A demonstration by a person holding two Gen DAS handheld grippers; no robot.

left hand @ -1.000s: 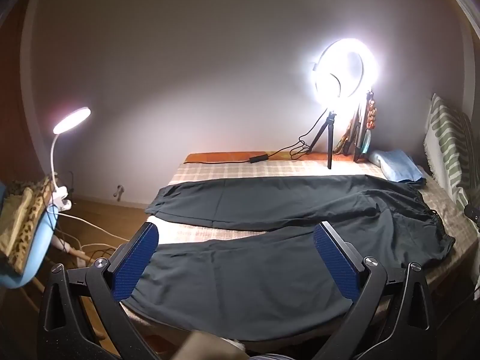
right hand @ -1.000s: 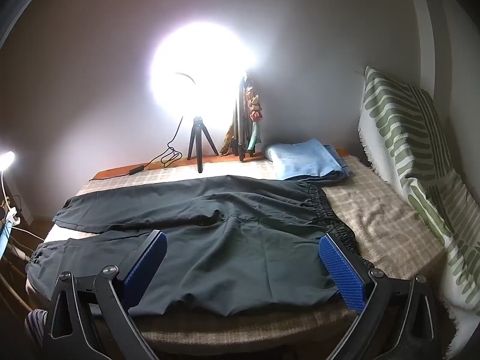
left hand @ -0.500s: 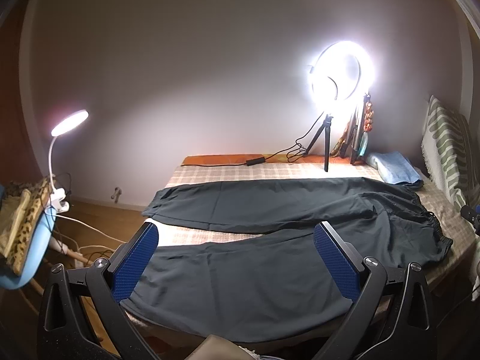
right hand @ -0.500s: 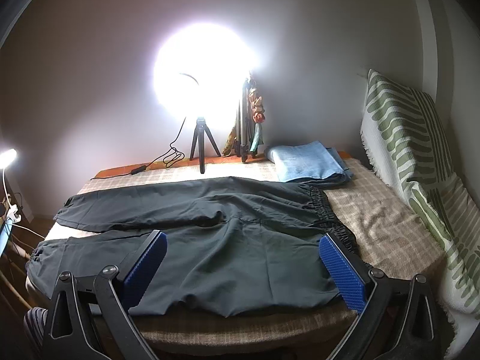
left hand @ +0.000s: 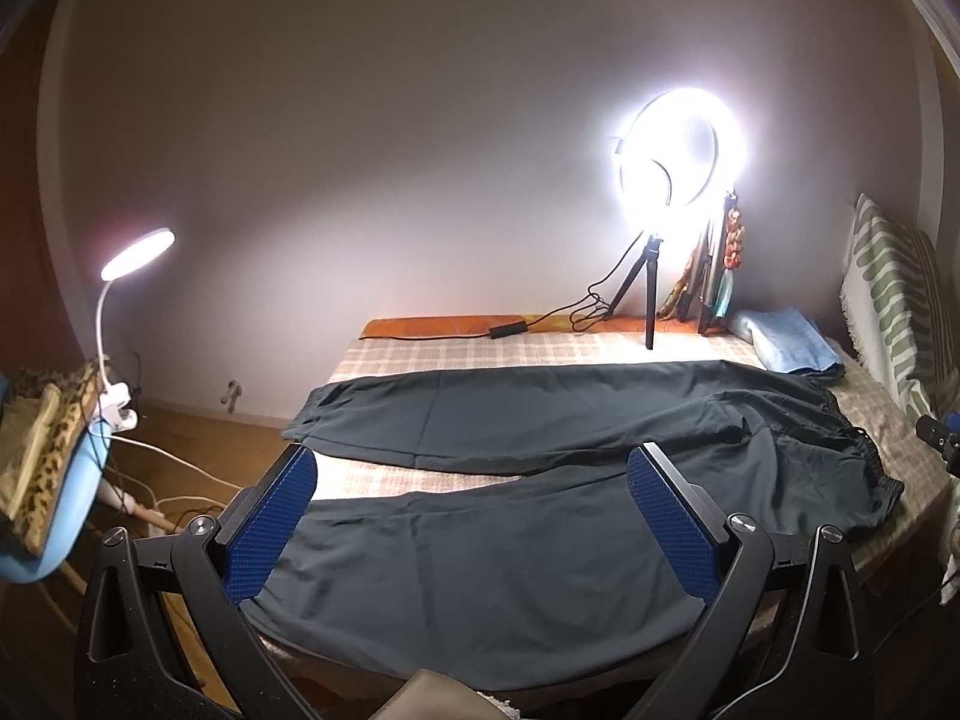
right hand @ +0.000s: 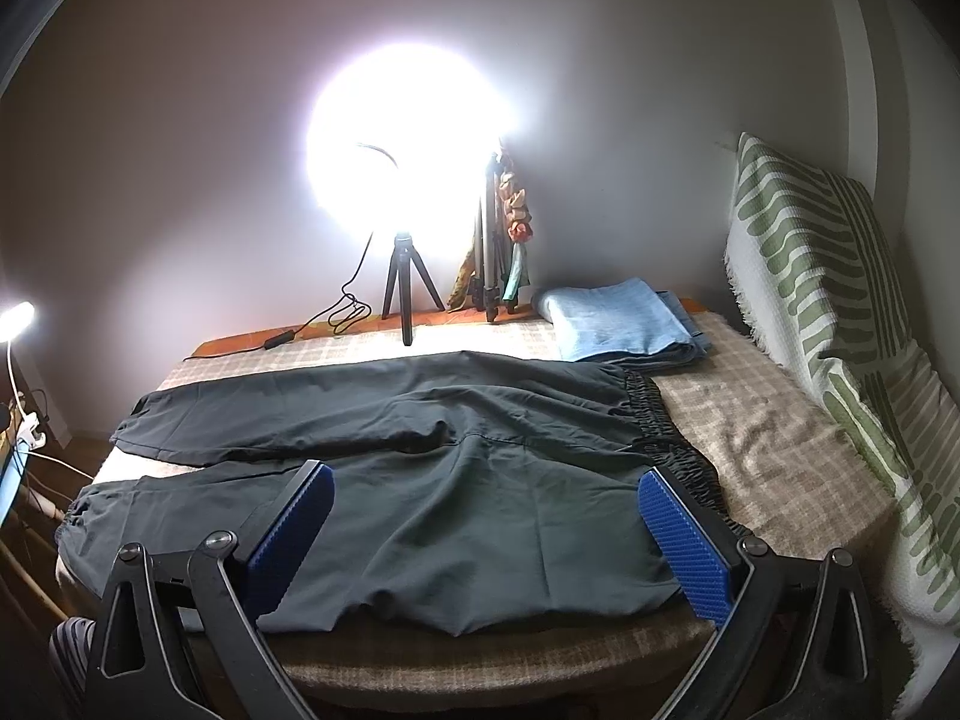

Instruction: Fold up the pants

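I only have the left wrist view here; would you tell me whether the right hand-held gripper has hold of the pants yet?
Observer: Not yet. The right hand-held gripper is open, with the seat of the pants showing between its fingers and nothing gripped.
Operator: Thank you. The near leg's hem is hidden in my view; how does it lie?
Observer: The near cuff is gathered with elastic and lies flat by the left edge of the bed, apart from the far leg.
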